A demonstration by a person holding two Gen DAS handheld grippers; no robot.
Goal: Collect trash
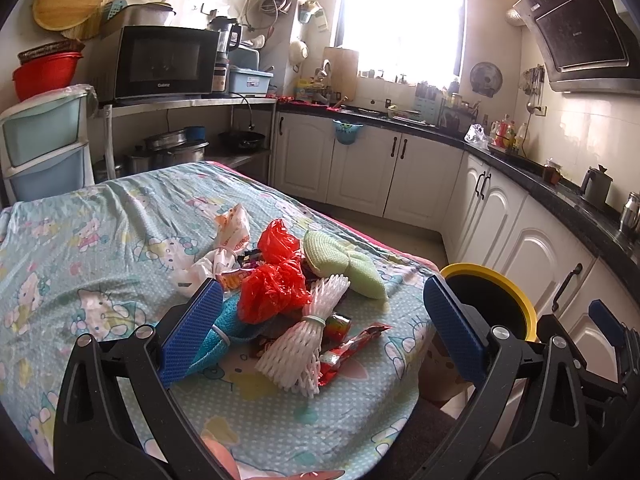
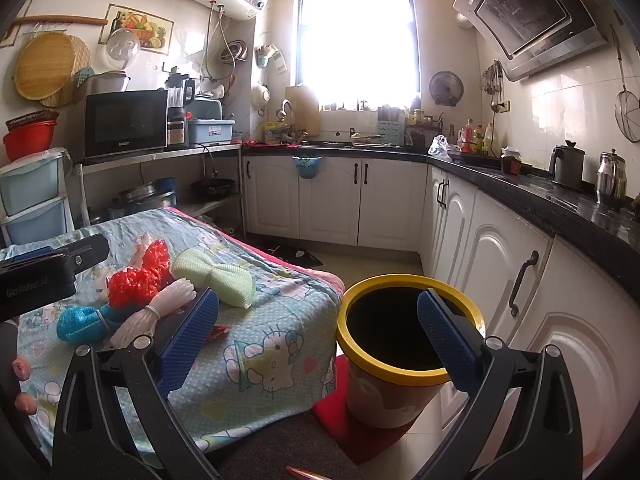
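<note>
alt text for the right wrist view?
An open right gripper hangs above a yellow-rimmed bin on the kitchen floor. To its left, a cloth-covered table holds a pile of trash.

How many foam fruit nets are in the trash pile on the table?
3: a white net at the front, a blue net left of it, and a green net behind right. Others may be hidden under the red bags.

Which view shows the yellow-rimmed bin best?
The right wrist view: the yellow-rimmed bin shows its whole rim, dark opening and body on the floor. The left wrist view catches only part of its rim behind a finger.
</note>
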